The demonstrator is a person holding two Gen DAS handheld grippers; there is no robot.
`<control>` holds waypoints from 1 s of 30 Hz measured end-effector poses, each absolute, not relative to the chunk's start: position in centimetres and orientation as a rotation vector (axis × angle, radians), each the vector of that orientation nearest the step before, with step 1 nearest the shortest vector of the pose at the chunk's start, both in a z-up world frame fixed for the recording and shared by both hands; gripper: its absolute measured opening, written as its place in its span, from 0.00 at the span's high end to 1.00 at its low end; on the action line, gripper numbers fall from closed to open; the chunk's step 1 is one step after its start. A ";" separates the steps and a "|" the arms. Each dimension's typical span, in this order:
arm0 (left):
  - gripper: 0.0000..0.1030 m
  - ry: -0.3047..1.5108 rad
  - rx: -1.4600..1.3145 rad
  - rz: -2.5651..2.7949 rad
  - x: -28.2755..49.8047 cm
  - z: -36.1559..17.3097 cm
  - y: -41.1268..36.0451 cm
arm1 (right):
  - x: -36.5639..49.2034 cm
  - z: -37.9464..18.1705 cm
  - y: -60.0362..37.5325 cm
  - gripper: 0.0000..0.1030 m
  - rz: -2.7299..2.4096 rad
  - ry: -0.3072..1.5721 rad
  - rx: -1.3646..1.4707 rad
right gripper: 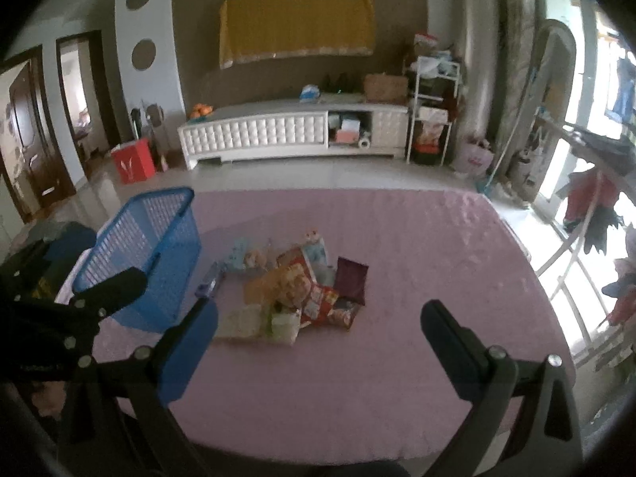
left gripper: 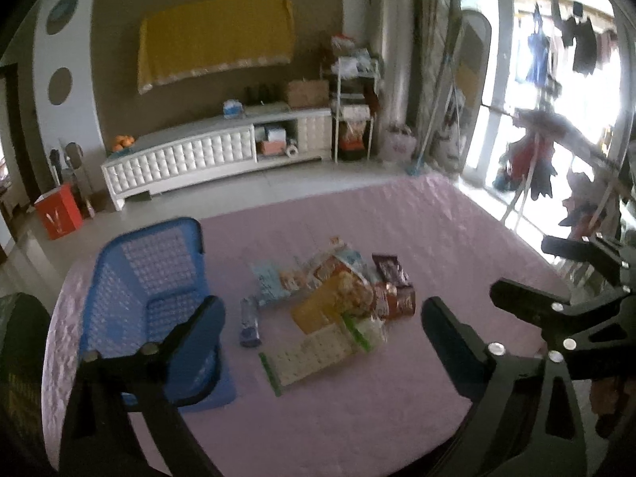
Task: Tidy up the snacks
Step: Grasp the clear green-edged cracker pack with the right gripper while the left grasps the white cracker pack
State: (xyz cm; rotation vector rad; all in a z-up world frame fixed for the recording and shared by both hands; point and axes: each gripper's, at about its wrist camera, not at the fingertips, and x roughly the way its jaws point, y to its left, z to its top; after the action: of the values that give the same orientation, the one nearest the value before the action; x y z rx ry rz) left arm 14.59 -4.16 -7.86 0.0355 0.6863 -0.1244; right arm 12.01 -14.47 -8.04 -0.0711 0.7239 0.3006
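While both tongs [left gripper: 322,318] [right gripper: 318,326] gape, snacks [right gripper: 294,294], seemingly packets, heap on pink table [right gripper: 417,246] beside basket [right gripper: 151,238].

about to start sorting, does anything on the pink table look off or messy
Yes: the snack packets lie in a loose, overlapping heap mid-table, none in the blue basket standing to their left. One small blue packet lies apart from the heap, near the basket. Nothing looks spilled or torn. Both grippers, left and right, are open, holding nothing.
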 end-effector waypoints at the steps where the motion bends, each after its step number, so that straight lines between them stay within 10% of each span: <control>1: 0.08 0.705 0.047 -0.123 15.1 -8.6 -4.4 | 12.5 -8.5 -14.4 0.02 0.313 0.739 -0.076; 30: 0.14 1.012 -0.280 0.178 13.6 -22.4 0.7 | 20.0 -21.2 -0.8 0.04 1.069 0.851 -0.705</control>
State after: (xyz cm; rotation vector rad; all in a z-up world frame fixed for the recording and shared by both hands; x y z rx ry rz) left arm 13.56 0.72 -22.43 -0.2798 1.0120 0.1778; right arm 20.03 -0.81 -21.21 -0.7047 0.8507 1.0693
